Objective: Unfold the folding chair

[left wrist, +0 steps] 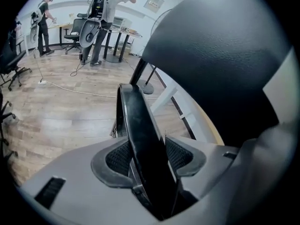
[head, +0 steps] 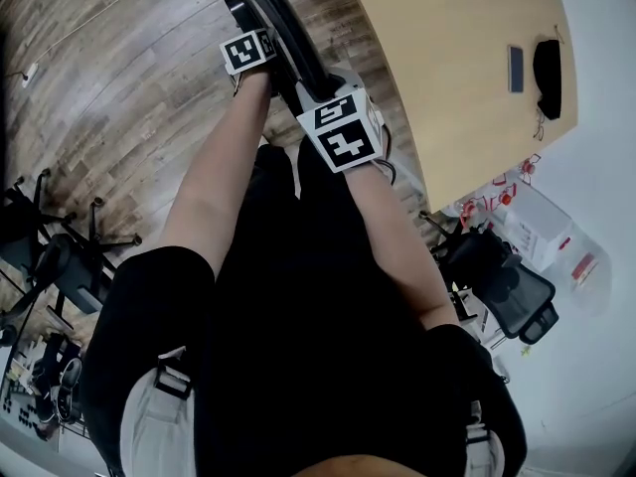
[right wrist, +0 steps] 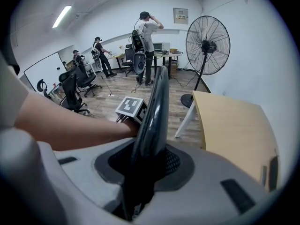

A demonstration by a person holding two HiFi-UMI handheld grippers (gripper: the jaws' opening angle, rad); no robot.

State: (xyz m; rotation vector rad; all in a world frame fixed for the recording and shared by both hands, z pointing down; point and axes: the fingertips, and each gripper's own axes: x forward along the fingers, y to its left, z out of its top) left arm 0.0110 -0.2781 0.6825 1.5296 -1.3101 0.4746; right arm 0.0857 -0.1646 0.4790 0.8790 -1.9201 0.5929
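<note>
Head view: folding chair black, glossy, thin curved rim showing.

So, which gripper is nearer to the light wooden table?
Right. The right gripper, shut on the chair, is just beside the long edge of the table. The left gripper grips the same chair farther along it, away from the table.

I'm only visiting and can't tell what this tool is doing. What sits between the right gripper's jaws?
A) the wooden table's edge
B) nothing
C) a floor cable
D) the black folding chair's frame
D: in the right gripper view the black chair frame runs between the pads of the right gripper, which is shut on it; the wooden table stands apart.
</note>
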